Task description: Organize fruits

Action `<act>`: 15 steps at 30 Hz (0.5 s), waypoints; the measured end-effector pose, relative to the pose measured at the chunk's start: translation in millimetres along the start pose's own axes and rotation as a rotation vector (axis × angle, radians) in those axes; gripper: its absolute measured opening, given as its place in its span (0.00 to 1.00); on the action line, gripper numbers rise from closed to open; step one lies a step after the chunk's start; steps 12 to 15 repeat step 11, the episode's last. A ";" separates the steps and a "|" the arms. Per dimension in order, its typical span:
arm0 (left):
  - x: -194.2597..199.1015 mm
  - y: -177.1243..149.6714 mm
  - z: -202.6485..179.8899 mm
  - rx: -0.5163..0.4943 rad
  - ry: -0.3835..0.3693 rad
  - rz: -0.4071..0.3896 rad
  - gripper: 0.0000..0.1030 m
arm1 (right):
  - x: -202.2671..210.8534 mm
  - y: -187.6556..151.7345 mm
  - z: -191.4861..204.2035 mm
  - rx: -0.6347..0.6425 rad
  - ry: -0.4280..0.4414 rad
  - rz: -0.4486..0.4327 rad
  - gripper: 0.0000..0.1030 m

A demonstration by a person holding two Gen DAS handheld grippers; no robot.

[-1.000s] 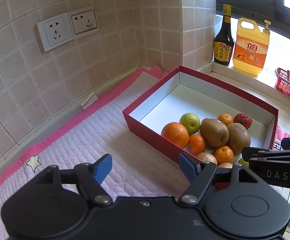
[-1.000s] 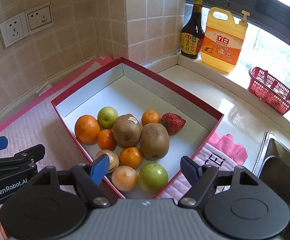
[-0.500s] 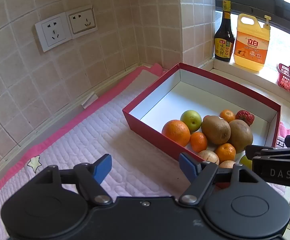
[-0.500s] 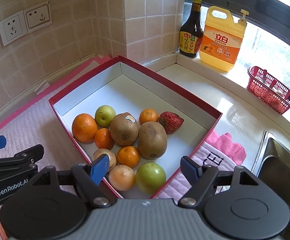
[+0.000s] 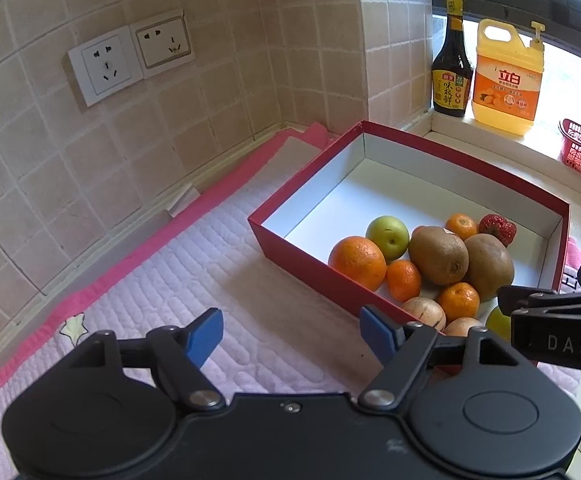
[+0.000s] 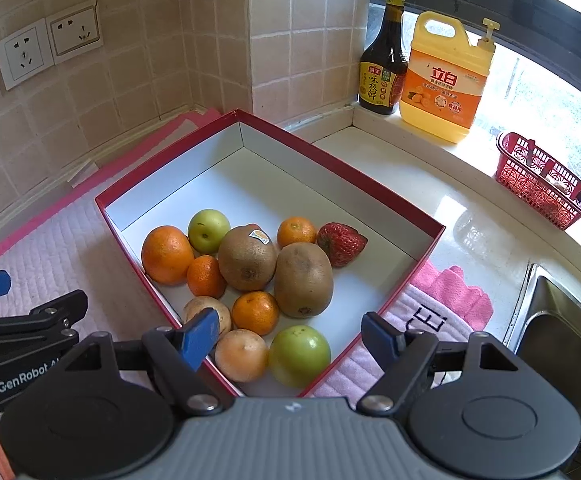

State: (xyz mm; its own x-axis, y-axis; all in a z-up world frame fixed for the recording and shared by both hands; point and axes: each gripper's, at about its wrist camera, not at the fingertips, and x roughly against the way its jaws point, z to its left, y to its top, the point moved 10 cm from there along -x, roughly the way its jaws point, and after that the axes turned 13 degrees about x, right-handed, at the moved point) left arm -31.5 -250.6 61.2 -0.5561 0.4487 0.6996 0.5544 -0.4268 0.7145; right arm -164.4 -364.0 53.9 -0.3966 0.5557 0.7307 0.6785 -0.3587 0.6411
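A red box [image 6: 374, 184] with a white inside sits on the pink quilted mat [image 5: 170, 288]. Its near half holds several fruits: a big orange [image 6: 167, 254], two kiwis [image 6: 303, 279], a strawberry [image 6: 340, 243], green apples [image 6: 299, 355] and small mandarins [image 6: 255, 313]. My right gripper [image 6: 290, 338] hangs open above the box's near corner, nothing between its blue pads. My left gripper [image 5: 292, 336] is open over the mat, left of the box [image 5: 466, 168], also empty. The big orange [image 5: 357, 262] lies against the box's near wall in the left wrist view.
A tiled wall with two sockets [image 5: 130, 60] runs behind the mat. A dark sauce bottle [image 6: 382, 52] and a yellow detergent jug [image 6: 446, 80] stand on the sill, with a red basket [image 6: 542, 180] to their right. A steel sink [image 6: 562, 320] lies at the right.
Both views have drifted slightly, the box and fruits sitting a little further left in the right wrist view. Neither gripper has taken hold of anything.
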 end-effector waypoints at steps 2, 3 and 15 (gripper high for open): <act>-1.6 -0.8 0.3 0.003 -0.009 0.011 0.87 | -0.9 0.3 -0.2 0.001 -0.001 0.000 0.78; -2.5 -1.1 0.4 0.008 -0.012 0.014 0.87 | -1.2 0.4 -0.1 0.002 0.000 0.000 0.78; 1.4 5.5 8.3 0.007 0.043 -0.062 0.88 | -3.3 3.4 0.9 0.013 -0.003 -0.003 0.78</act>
